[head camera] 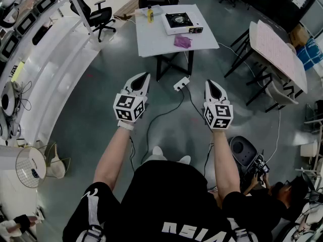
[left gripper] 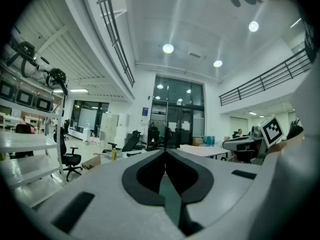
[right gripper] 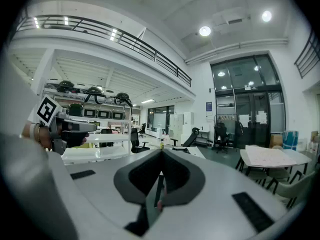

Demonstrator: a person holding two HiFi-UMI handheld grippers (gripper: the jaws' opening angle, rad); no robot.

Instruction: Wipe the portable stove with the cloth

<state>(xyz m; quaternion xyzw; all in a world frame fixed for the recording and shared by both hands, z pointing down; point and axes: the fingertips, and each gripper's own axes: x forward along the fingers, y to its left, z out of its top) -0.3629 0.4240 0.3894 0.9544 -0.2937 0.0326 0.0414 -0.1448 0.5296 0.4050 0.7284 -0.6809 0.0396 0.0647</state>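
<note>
Step in hand (my judgement): the approach. Wiping has not begun.

- Left gripper (head camera: 147, 76): jaws pressed together at the tips, nothing between them. Its own view looks level across the hall.
- Right gripper (head camera: 209, 83): jaws likewise closed on nothing, tipped slightly downward.
- Both are held out in front of the person, well apart from the work.

Task things: the flat white portable stove with a black burner ring (head camera: 180, 20) sits at the far right part of a white rectangular table on black legs (head camera: 151, 40). The crumpled purple cloth (head camera: 182, 41) lies on the tabletop just in front of the stove, near its front edge but apart from it. A small yellow bottle (head camera: 150, 15) stands to the stove's left.

Doing the step well:
- Walk up until the table is within reach, and open one gripper's jaws before reaching.
- Pinch the cloth at a raised fold, so the pads close on fabric and not on the tabletop.
- The free gripper could steady the stove's side (a light body like that may slide under a wipe).
- Mind the white power strip (head camera: 181, 83) and the black cables on the floor, which lie across the path.

Surface and room: smooth grey-green floor (head camera: 86, 105). Long curved white shelving (head camera: 48, 59) on the left. A black office chair (head camera: 98, 14) beside the table. A second white-topped table (head camera: 275, 47) on the right. Large hall with a railed gallery above and round ceiling lights.
</note>
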